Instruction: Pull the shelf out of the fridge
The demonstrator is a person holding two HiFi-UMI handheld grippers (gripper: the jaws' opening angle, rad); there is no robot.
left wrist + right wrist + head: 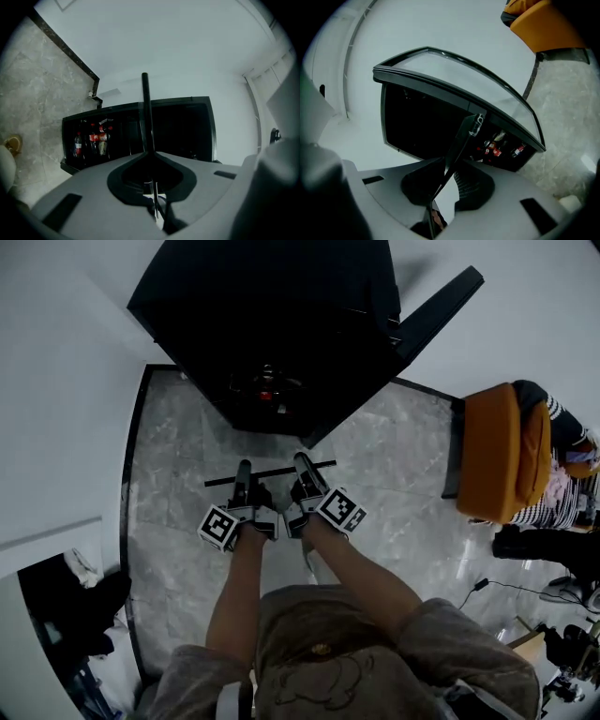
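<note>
Shelf [274,472]: clamped along its front edge by left gripper [244,468] and right gripper [303,462]; best held level and drawn evenly from fridge [281,324].

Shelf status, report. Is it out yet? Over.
Both shut on the shelf: left gripper, right gripper. Shelf out of the fridge, held in the air before it. Nothing seen in the way.
</note>
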